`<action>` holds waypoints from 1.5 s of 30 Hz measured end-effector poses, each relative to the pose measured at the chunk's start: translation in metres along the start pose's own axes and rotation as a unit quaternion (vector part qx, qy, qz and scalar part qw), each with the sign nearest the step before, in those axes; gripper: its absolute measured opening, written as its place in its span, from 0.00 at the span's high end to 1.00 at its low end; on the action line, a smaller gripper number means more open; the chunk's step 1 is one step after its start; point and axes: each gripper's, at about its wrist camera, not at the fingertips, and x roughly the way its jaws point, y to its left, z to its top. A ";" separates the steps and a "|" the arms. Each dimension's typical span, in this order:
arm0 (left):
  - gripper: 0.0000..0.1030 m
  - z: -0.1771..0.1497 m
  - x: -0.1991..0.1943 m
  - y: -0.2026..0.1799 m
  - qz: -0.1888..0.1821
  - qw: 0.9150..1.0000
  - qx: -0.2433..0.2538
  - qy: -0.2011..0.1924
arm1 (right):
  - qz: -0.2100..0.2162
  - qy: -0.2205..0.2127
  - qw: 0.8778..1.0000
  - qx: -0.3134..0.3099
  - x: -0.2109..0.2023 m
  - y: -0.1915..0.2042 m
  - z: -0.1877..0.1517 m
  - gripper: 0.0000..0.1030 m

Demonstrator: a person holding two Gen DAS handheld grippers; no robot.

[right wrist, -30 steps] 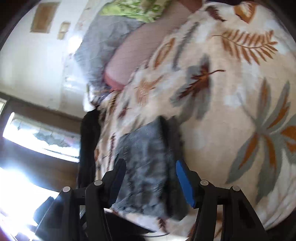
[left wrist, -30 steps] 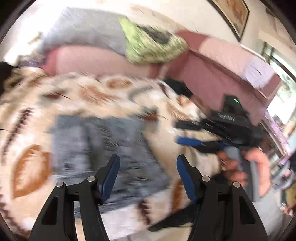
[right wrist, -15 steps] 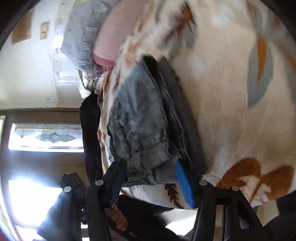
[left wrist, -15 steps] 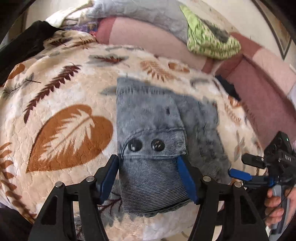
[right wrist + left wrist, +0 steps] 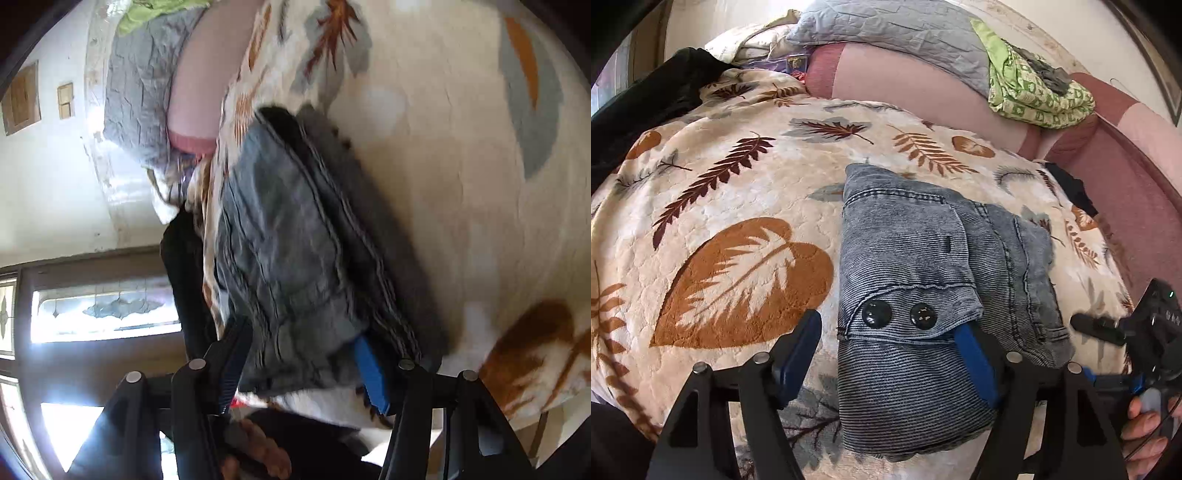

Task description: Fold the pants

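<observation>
The pants [image 5: 923, 295] lie folded into a thick grey-blue bundle on my leaf-print blanket [image 5: 738, 206], toward its near edge. The cloth is washed, ribbed denim with pale stitching along the seams. On top sits a flap with two black round buttons [image 5: 899, 315] side by side and a small dark buttonhole higher up. A second folded layer sticks out to the right of that flap, with a double seam running down it.

My left gripper [image 5: 886, 354] has its jaws moving apart around the near end of the bundle. The left blue pad stands clear over the blanket; the right pad is tucked at the edge of the button flap, and I cannot tell whether it still presses the cloth.

My right gripper [image 5: 306, 365] comes at the bundle from the side, jaws closing, with the folded edge of the pants [image 5: 295, 258] between them. That view is blurred, so I cannot say whether the pads already squeeze the layers. In the left view only the tip and body of the right gripper [image 5: 1137, 332] and part of my hand [image 5: 1145, 432] show at the frame's edge.

Behind the blanket a pink sofa back [image 5: 923, 88] carries a grey quilt [image 5: 905, 33] and a green patterned cloth [image 5: 1034, 96]. A black garment [image 5: 646, 99] at far left is cut off.
</observation>
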 end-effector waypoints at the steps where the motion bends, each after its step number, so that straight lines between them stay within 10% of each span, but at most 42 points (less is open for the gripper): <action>1: 0.28 0.000 0.001 0.000 0.002 1.000 -0.001 0.000 | -0.014 0.000 1.000 -0.012 0.003 0.004 0.003 0.56; 3: 0.27 -0.001 0.002 0.001 0.006 1.000 -0.001 0.001 | -0.046 0.009 0.998 -0.032 0.012 0.006 0.006 0.88; 16: 0.25 -0.001 0.002 0.002 0.005 1.000 0.005 0.002 | -0.131 -0.063 0.973 -0.177 -0.031 0.055 -0.043 0.93; 20: 0.25 -0.002 0.003 0.003 0.002 1.000 0.006 0.003 | -0.068 -0.039 0.992 -0.097 -0.031 0.021 -0.037 0.84; 23: 0.25 -0.001 0.004 0.003 0.002 1.000 0.004 0.004 | -0.026 -0.048 0.996 -0.069 -0.040 0.018 -0.032 0.34; 32: 0.25 -0.001 0.004 0.002 0.004 1.000 0.008 0.000 | -0.015 -0.039 0.999 -0.035 -0.019 0.005 -0.021 0.34; 34: 0.24 -0.001 0.004 0.002 0.005 1.000 0.007 0.000 | -0.017 -0.044 0.998 -0.032 -0.012 0.006 -0.013 0.40; 38: 0.23 -0.002 0.004 0.002 0.005 1.000 0.009 -0.001 | -0.039 -0.034 0.998 -0.029 0.006 0.001 -0.002 0.90; 45: 0.20 0.001 0.001 0.003 0.002 1.000 0.004 -0.002 | -0.072 -0.082 0.979 -0.170 -0.023 0.065 -0.029 0.95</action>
